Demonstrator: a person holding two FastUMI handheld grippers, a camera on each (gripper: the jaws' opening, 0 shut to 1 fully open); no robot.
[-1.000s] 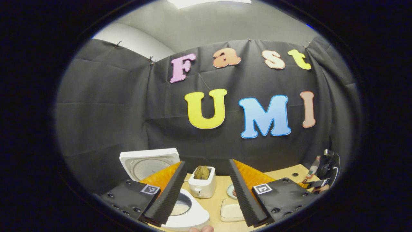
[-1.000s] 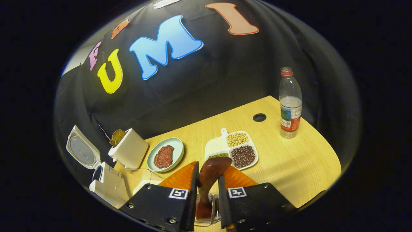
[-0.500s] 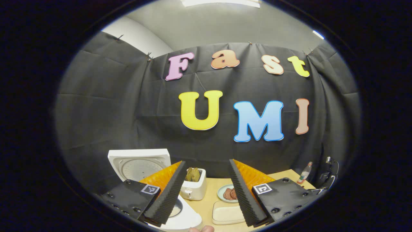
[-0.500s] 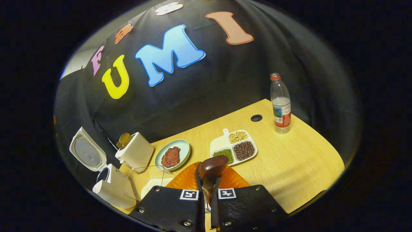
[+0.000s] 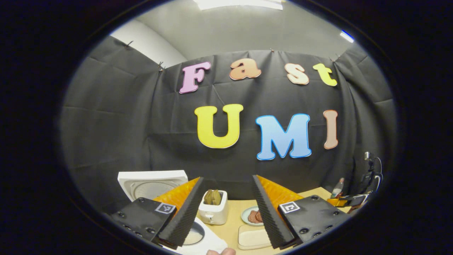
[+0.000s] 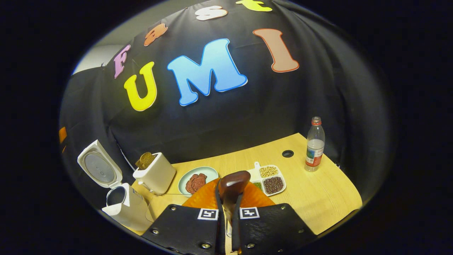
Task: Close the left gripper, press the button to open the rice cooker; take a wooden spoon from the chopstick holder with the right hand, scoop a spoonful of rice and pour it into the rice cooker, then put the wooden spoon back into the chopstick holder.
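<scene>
Item: right gripper [image 6: 228,209], jaws clenched on the wooden spoon [image 6: 231,186], whose dark bowl stands up between the fingers; the handle and the chopstick holder below it are hidden, so whether the spoon is clear of the holder cannot be told. Item: left gripper [image 5: 226,216], jaws released and holding nothing, raised over the near edge of the table [image 6: 318,191]. Item: rice cooker [image 6: 124,207], lid [image 6: 98,169] swung up and open, inner pot exposed; it stands at the table's left end. Item: divided tray [image 6: 270,179] holding pale beans, dark beans, green beans and one whitish compartment, partly hidden behind the spoon bowl; probably the rice. Risks, as judged: the hold is narrow and on a smooth rounded spoon, so the spoon may pivot or slip when it is dipped; a full scoop carried across the table may shed grains if tilted; a low dip may push the light tray or mix its compartments. Surrounding stock: toaster [image 6: 155,175] with bread in its slot, just beside the cooker; plate of meat [image 6: 196,180] between toaster and tray; a shallow pale dish [image 5: 253,236] near the front edge; water bottle [image 6: 314,145] upright at the far right, well apart from the tray. Obstructions: plate and toaster lie along the likely path from tray to cooker; the raised lid stands behind the pot opening.
</scene>
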